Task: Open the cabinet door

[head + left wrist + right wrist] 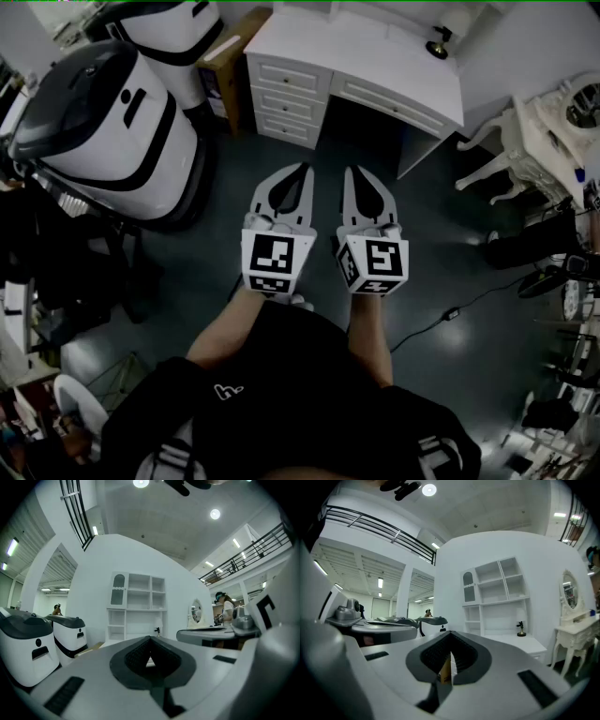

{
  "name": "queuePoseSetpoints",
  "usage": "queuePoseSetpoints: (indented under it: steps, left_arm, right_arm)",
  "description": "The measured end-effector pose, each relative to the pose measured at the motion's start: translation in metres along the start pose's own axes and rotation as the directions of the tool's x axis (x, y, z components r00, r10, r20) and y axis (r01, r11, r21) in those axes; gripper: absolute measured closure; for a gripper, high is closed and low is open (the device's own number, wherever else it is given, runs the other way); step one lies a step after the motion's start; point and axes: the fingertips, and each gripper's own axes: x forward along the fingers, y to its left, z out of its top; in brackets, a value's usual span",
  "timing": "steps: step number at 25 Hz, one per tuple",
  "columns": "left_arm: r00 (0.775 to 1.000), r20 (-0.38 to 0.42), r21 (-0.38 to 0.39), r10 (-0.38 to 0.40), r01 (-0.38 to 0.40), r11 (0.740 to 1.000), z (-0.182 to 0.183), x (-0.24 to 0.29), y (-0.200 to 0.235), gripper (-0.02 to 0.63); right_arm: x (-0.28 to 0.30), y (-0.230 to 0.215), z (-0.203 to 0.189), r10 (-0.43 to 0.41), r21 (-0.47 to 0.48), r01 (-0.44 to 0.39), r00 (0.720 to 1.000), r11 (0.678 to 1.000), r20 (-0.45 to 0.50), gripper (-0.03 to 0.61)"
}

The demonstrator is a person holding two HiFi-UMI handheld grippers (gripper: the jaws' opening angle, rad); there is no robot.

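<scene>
Open dark floor [441, 234] lies ahead of both grippers. A large white-and-black machine [103, 122] hems it on the left, and the curved legs of a white dressing table [548, 127] hem it on the right. The front edge of a white desk [375, 52] closes the far side.

The left gripper [305, 170] and the right gripper [351, 173] are held side by side, close but not touching, both level and aimed at the desk from well short of it. The left gripper's jaws are closed tip to tip with nothing held; only a small triangular chink shows behind the tips. The right gripper's jaws are likewise fully closed and empty.

The cabinet door [118, 590], a narrow panel with an arched window, sits at the upper left of the white shelf unit [146, 597] that rises from the desk against the wall. It looks shut and is well apart from both grippers.

A second machine [173, 33] stands behind the first. A cardboard box [228, 61] stands just beside the desk's left end, next to its stack of drawers [286, 98]. A small dark ornament [437, 44] stands on the desktop toward the right, and an oval mirror [568, 590] tops the dressing table. A black cable [441, 321] trails over the floor to the right of the person holding the grippers.

The room is a tall white hall with ceiling lights and a railed gallery [262, 543]. Another person [228, 607] stands far off at the right of the left gripper view.
</scene>
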Motion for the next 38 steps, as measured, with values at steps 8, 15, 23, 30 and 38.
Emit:
queuePoseSetpoints:
  steps: [8, 15, 23, 30, 38]
  left_arm:
    - [1.0, -0.016, -0.033, -0.01, 0.01, 0.999, -0.005, 0.02, 0.046, 0.609]
    - [0.999, 0.031, -0.073, -0.021, 0.024, 0.997, 0.003, 0.043, 0.082, 0.609]
    - [0.996, 0.085, -0.081, -0.042, 0.049, 0.996, 0.021, 0.066, 0.11, 0.609]
    - [0.991, 0.121, -0.073, -0.052, 0.061, 0.995, 0.03, 0.084, 0.128, 0.609]
    - [0.986, 0.155, -0.061, -0.068, 0.078, 0.995, 0.025, 0.124, 0.135, 0.609]
  right_arm:
    - [0.046, 0.016, 0.001, 0.013, 0.02, -0.013, 1.0, 1.0, 0.008, 0.563]
    - [0.088, 0.028, 0.005, 0.0, -0.036, -0.001, 1.0, 0.999, -0.015, 0.563]
    - [0.124, 0.032, 0.021, -0.007, -0.076, 0.008, 1.0, 0.997, 0.007, 0.563]
    - [0.145, 0.028, 0.026, -0.018, -0.105, 0.02, 1.0, 0.994, 0.026, 0.563]
    - [0.171, 0.008, 0.017, -0.016, -0.132, 0.024, 0.998, 0.991, 0.061, 0.563]
